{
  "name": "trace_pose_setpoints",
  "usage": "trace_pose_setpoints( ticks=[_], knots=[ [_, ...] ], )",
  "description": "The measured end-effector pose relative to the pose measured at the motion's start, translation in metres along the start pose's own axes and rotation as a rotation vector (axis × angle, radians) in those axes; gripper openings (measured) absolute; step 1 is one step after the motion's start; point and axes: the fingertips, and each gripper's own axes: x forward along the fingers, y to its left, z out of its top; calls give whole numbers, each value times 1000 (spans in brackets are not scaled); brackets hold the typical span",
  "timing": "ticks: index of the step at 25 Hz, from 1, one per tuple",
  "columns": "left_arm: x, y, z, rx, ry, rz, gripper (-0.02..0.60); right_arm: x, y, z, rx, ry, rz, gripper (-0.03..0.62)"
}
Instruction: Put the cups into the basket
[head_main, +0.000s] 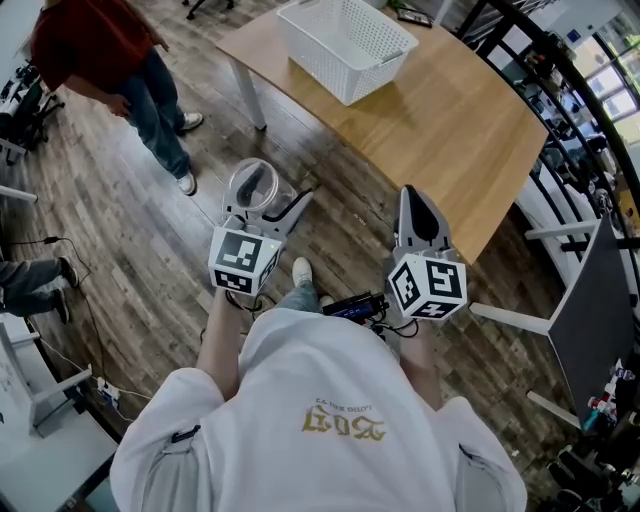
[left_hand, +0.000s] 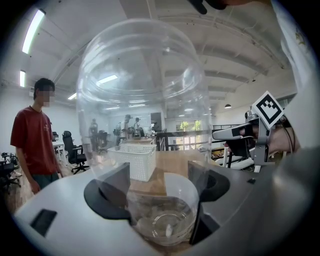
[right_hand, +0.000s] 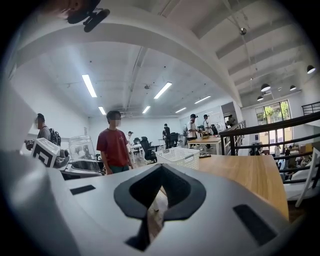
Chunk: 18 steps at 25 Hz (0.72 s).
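Left claw (left_hand: 159, 194) is clamped on the clear cup (left_hand: 145, 90), right claw (right_hand: 160, 185) shut and empty; I'd hold it upright until it's over the basket (head_main: 345, 45)

Clear cup (head_main: 252, 183) in left claw (head_main: 266, 203)

**Head view**
- Basket (head_main: 345, 45): far rim cut by top edge, so interior is only partly shown.
- Small dark item (head_main: 414, 16) at far side of table (head_main: 450, 130): too small to ID.
- Person in red top (head_main: 95, 45): cut above shoulders by top edge.
- Second person (head_main: 35, 282): cut by left edge, legs only.
- Holder's hands: hidden under marker cubes of left gripper (head_main: 265, 200) and right gripper (head_main: 418, 195).

**Left gripper view**
- Basket is seen thru the cup (left_hand: 145, 100) wall and is distorted.
- Right gripper is side-on; jaw gap can't be read here.

**Right gripper view**
- Basket's lower part is hidden behind the gripper body.
- Far people (right_hand: 197, 125): too small for detail.
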Motion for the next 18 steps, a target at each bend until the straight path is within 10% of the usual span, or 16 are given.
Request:
trace_pose_setpoints(
  ticks=[18],
  knots=[
    [43,62,-2,-1,17,-39,368,58,-1,12,-9,-47,-71,11]
  ],
)
